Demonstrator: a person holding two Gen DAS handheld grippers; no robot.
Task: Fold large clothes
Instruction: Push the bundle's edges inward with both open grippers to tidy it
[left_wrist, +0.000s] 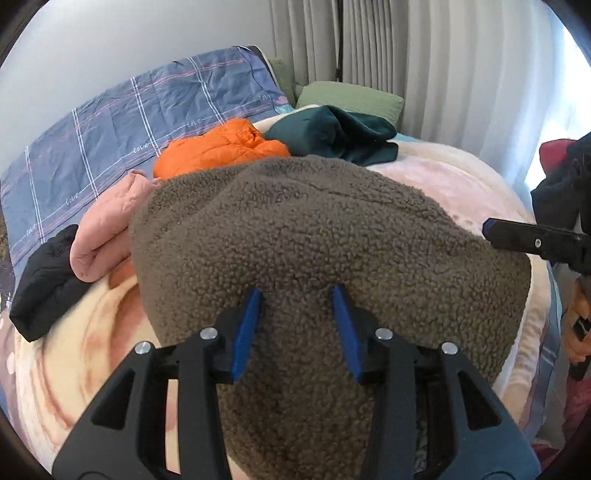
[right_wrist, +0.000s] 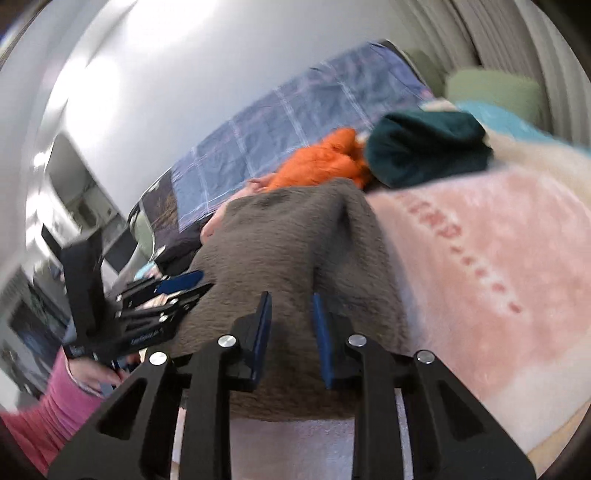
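The bulky brown sherpa fleece garment (left_wrist: 325, 236) lies bunched on the pink-and-cream plush blanket (left_wrist: 443, 177) covering the bed. The left gripper (left_wrist: 295, 295) has its jaws parted around a thick fold of pile, seemingly not clamped; the right gripper (right_wrist: 291, 299) likewise straddles the near hem, jaws apart. If either closes on fluff alone, the heavy fleece could slip out mid-lift. At eleven o'clock, the orange puffer jacket (left_wrist: 218, 147) and pale pink quilted garment (left_wrist: 107, 221) crowd its edge and may get dragged along.
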